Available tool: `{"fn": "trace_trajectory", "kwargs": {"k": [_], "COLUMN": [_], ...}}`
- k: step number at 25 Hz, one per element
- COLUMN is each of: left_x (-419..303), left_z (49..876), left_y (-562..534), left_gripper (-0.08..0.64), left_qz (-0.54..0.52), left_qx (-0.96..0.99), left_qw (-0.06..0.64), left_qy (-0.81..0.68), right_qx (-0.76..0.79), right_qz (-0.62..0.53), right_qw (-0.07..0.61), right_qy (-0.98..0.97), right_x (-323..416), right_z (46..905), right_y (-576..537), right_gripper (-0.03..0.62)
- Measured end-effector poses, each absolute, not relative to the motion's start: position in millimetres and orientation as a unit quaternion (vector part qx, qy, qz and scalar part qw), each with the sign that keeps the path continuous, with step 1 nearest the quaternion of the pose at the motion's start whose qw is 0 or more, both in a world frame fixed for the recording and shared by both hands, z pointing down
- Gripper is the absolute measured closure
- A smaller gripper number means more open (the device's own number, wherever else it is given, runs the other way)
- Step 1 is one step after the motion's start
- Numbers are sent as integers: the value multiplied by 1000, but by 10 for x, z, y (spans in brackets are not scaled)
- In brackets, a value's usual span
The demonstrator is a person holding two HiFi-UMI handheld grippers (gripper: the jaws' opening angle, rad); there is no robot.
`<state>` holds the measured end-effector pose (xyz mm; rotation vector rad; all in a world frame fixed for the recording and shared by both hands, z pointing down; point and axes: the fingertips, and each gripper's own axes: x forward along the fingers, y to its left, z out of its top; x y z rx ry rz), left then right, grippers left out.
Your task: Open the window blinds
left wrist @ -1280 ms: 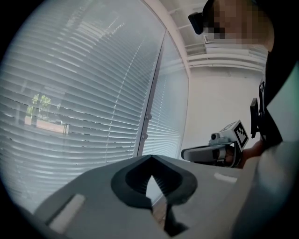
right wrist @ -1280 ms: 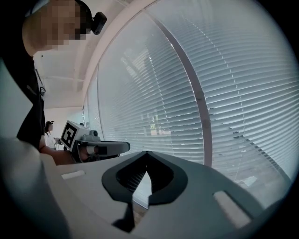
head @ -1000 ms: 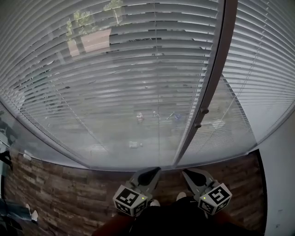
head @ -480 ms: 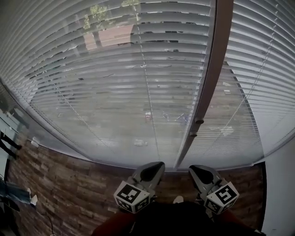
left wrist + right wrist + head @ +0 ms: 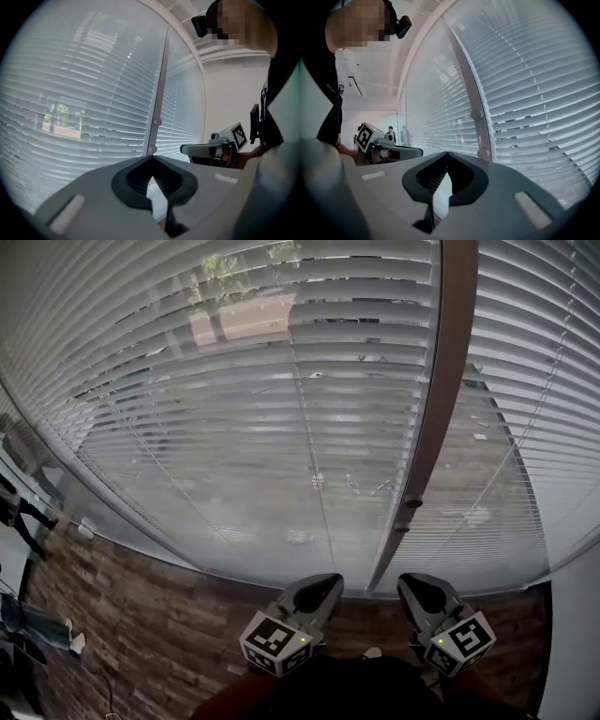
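You stand on a brown plank floor (image 5: 141,615). One pale shoe toe (image 5: 372,652) rests on it. The small pale item (image 5: 77,641) at left is unidentifiable.

Left gripper (image 5: 319,584) and right gripper (image 5: 420,584): grey shells, black pads, each with a black-and-white marker cube (image 5: 275,641) at six o'clock. Dark top (image 5: 347,692); black head camera (image 5: 401,26).

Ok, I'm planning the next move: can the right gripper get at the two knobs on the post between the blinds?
Probably yes: the right tongs, shut and empty, point toward the knobs on the post, and nothing stands between them.
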<state>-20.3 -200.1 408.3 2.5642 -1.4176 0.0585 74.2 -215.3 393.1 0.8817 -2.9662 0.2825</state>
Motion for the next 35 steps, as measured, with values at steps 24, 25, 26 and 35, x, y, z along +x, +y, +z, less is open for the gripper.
{"fn": "trace_trajectory", "kwargs": {"k": [24,25,26,35], "left_x": [-1003,-1009,-1017,-1027], "left_z": [4306,4292,4284,4241], "left_y": [-2043,-2033,-2023,-1900], "left_gripper": [559,560,558,558], "left_qz": [38,37,36,36], "left_qx": [910,911,912,913], "left_qw": [101,101,101,109], "left_qy": [-400,-398,-397,-392], "right_qx": [507,516,524,565], "right_qz": [-139,-138,-132,-73], "right_qw": [102,96,90,71], "right_qy": [-845,-840,-836,-819], "right_x": [596,599,604,552], "right_z": [3382,3341,3317,3380], "right_y": [-3026,-3060,-3092,-3185], "right_gripper": [455,451,447,437]}}
